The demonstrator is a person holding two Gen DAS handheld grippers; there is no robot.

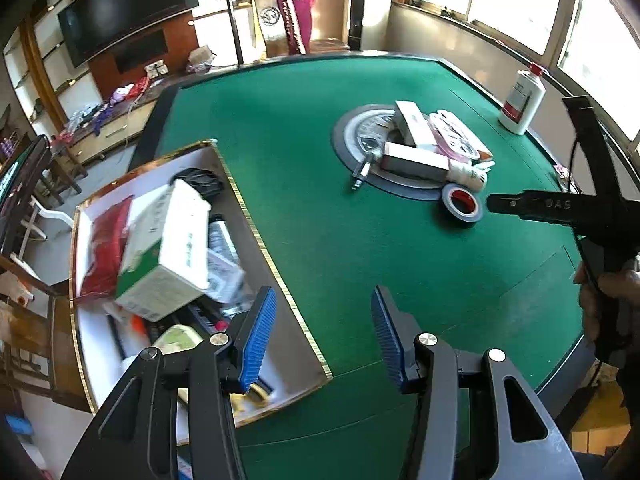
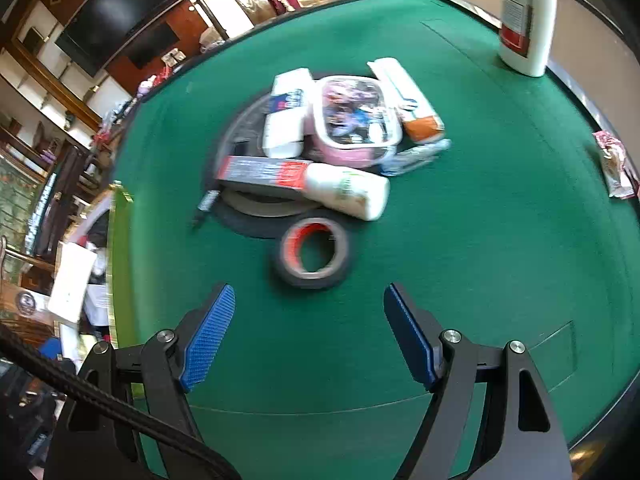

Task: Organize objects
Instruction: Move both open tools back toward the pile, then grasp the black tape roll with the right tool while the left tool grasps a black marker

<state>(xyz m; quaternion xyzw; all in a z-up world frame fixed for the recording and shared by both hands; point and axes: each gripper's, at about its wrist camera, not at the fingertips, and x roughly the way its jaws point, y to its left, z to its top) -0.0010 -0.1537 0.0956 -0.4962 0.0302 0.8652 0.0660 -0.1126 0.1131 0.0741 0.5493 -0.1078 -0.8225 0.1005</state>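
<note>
Both tools empty over green surface [image 1: 304,128]; tape roll ahead of right tool.

Left wrist view: left tool [image 1: 324,332] parted, empty, beside gold-rimmed box [image 1: 280,272] of sorted items. Right wrist view: right tool [image 2: 308,332] wide apart, tape roll [image 2: 312,254] just beyond fingertips, untouched; white bottle [image 2: 526,20] far off.

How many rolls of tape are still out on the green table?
1. The tape roll lies flat on the felt, just in front of the central pile, ahead of the open right gripper. Others may be hidden under the pile.
</note>
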